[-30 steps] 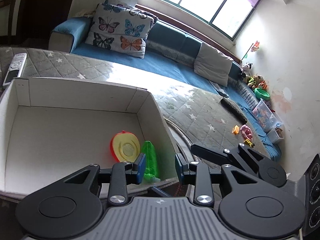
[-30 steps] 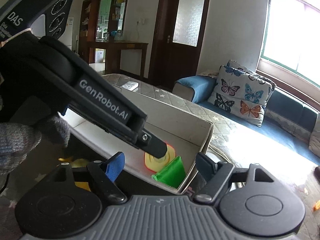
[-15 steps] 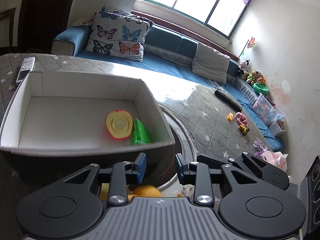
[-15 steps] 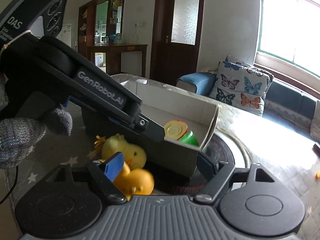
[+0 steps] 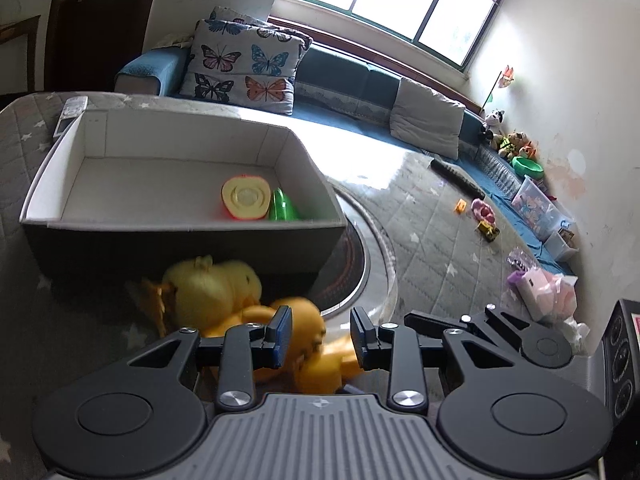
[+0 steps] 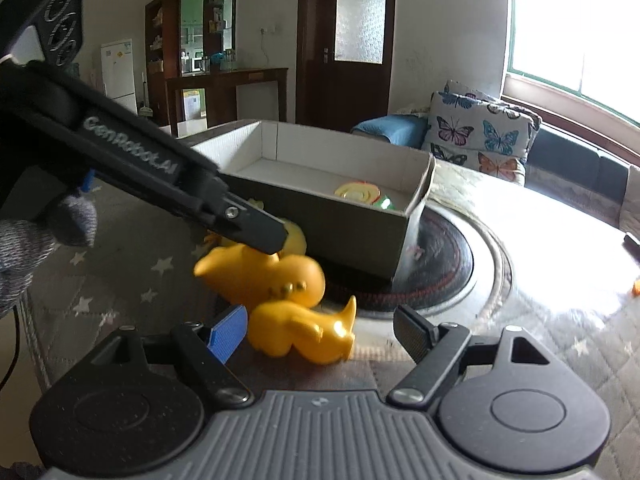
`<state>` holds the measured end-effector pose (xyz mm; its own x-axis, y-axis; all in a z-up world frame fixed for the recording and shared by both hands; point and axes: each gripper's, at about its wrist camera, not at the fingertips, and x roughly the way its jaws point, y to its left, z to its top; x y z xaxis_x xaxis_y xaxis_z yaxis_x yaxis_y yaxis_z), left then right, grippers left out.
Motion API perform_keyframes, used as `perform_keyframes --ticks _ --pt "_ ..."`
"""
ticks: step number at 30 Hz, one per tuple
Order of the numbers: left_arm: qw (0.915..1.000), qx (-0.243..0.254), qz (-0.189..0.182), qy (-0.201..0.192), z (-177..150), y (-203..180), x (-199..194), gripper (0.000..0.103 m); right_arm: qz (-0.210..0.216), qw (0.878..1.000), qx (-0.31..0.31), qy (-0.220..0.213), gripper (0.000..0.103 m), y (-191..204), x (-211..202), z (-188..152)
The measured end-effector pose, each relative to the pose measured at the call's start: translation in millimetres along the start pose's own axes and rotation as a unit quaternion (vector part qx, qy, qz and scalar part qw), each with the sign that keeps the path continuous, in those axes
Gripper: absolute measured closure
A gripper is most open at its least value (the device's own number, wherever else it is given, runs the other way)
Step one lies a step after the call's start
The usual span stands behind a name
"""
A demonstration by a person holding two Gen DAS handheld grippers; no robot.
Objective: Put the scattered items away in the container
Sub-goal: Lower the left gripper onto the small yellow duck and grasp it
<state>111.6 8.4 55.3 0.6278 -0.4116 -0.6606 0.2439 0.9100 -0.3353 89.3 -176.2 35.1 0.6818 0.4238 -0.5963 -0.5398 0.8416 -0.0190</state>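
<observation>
- Currently, both grippers are facing the ducks (image 6: 264, 276) before the box (image 5: 184, 232).
- Right gripper (image 6: 320, 336), fingers apart, is bracketing the nearest duck (image 6: 304, 334); long axis crosswise.
- Left gripper (image 5: 320, 334), fingers apart, is hovering over it.

box (image 5: 184, 236): white inside, grey outside. ducks (image 6: 260, 276): yellow-orange. toy half in box (image 5: 245, 197): yellow w/ red rim; next piece (image 5: 282, 210) green. bench cover (image 6: 120, 280): grey w/ white stars. cushion (image 5: 244, 68): white w/ multicolour butterflies.

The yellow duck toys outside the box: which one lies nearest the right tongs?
The front duck, lying between the open right tongs; the others sit farther back, against the box.
</observation>
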Motion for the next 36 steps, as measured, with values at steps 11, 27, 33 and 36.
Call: perform_keyframes --ticks 11,27,33,36 --pt "0.9996 -0.022 -0.003 0.019 -28.8 6.2 -4.6 0.069 0.004 1.000 -0.002 0.024 0.019 3.6 10.1 -14.0" --pt "0.9980 -0.052 -0.006 0.036 -32.4 13.3 13.0 0.069 0.005 0.999 -0.029 0.030 0.021 19.0 33.6 -13.2" --pt "0.9976 -0.057 -0.009 0.040 -32.3 15.2 17.8 0.069 -0.002 0.999 -0.029 0.030 0.028 22.8 36.1 -12.7" --pt "0.9974 -0.058 -0.013 0.040 -30.7 15.4 20.2 0.068 -0.005 0.999 -0.026 0.029 0.031 21.6 35.9 -12.3"
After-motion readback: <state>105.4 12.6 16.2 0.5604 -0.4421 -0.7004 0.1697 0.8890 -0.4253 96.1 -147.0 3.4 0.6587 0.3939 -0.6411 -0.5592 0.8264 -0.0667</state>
